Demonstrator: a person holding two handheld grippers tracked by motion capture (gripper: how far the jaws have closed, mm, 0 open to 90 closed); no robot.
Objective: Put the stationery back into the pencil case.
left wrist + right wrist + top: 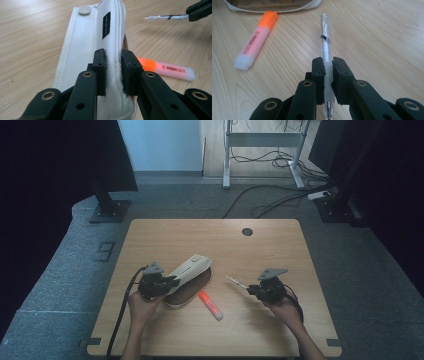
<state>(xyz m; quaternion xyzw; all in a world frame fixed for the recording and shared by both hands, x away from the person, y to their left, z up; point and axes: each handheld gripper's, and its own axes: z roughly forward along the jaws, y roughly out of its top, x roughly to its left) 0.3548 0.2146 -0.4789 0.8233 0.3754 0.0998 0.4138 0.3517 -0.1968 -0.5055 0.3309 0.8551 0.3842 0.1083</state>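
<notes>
Clear pen (325, 42) with metal band, clamped in right gripper (328, 67).

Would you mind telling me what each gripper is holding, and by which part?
Left gripper pinches the white pencil case flap's edge; right gripper clamps the clear pen near its tip end.

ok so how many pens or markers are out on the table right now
2. A clear pen is clamped in the right gripper, lifted off the wood. An orange highlighter lies on the table beside the white pencil case. More may be hidden inside the case.
</notes>
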